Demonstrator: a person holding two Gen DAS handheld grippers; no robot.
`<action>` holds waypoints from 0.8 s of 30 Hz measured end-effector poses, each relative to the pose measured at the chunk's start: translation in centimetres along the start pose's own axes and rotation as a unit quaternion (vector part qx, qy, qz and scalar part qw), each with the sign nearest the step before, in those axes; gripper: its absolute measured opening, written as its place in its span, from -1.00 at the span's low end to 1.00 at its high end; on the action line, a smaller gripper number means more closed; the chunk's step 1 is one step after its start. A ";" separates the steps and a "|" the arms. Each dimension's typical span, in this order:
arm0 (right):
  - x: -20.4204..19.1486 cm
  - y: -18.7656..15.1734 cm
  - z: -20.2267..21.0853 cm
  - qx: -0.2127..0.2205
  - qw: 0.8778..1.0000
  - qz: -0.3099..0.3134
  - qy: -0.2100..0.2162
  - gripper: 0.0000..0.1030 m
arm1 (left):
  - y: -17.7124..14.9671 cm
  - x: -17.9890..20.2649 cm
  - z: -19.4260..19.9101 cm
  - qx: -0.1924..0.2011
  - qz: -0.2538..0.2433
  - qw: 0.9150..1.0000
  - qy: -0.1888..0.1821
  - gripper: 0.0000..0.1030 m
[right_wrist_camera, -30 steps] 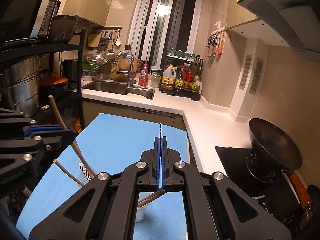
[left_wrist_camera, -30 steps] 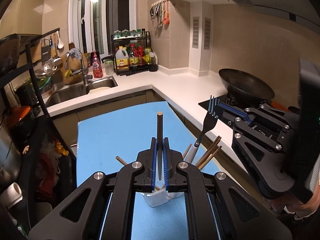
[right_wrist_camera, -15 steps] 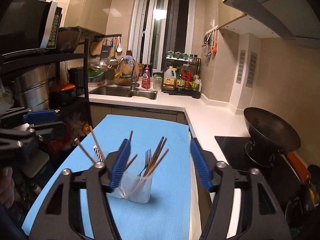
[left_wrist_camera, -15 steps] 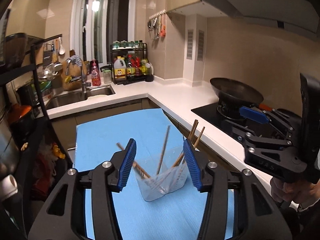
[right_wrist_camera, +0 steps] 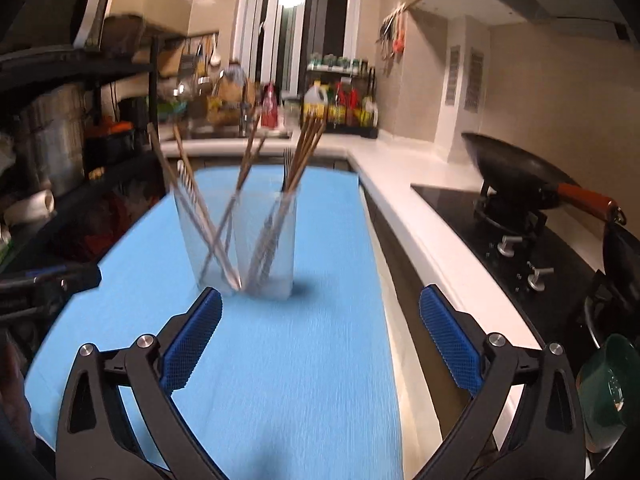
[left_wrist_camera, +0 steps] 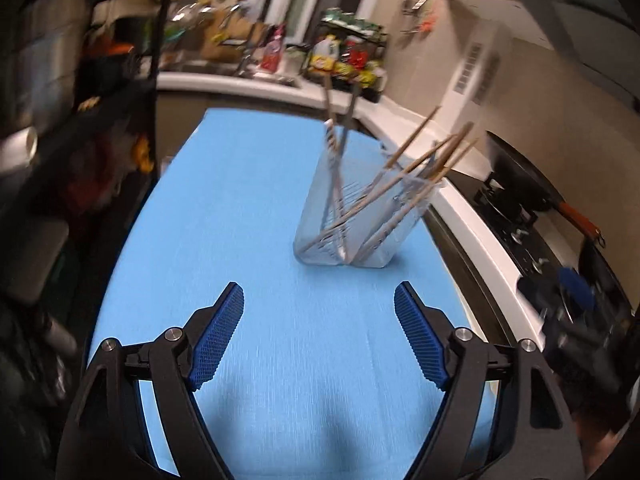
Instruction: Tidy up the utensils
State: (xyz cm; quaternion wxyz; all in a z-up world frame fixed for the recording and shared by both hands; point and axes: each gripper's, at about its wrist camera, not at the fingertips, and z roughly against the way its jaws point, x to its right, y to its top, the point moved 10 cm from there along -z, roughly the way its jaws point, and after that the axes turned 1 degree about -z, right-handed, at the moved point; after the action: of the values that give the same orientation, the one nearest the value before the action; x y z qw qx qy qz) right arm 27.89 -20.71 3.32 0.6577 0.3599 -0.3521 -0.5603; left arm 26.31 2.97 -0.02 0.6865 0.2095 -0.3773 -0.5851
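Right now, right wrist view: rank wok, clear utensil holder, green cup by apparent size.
1. wok, widest in frame.
2. clear utensil holder, somewhat smaller.
3. green cup, smallest showing, but cut off at the frame edge and nearest the camera, so unsure.

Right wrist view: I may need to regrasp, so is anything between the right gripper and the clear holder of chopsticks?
Nothing visible: only bare blue mat lies between the open right gripper and the clear holder.

worktop: blue, covered by a mat | on it: clear holder with chopsticks and fork, upright, near far edge
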 end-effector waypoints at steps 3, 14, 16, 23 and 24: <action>0.7 0.1 -0.3 0.005 1.000 0.005 -0.021 0.89 | -0.9 -1.1 -1.3 -0.008 -0.011 0.999 0.037 0.47; 1.7 -0.8 -1.4 -0.005 0.999 -0.048 -0.016 0.89 | 0.3 2.4 0.1 0.075 -0.098 0.991 0.052 0.85; 1.7 -0.8 -1.7 -0.006 0.998 -0.053 -0.016 0.89 | 0.3 3.2 0.1 0.083 -0.118 0.988 0.057 0.85; 2.2 -0.4 -2.0 -0.002 0.997 -0.074 -0.015 0.89 | 0.8 2.8 -0.4 0.083 -0.109 0.989 0.054 0.85; 2.4 -0.3 -2.0 0.000 0.997 -0.076 -0.017 0.89 | 0.7 2.8 -0.5 0.085 -0.107 0.989 0.054 0.85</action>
State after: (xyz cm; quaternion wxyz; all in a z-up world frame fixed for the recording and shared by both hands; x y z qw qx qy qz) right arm 29.75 -22.96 2.20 0.6073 0.3761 -0.3350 -0.6144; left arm 27.22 0.38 0.89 0.6191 0.3374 -0.3631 -0.6091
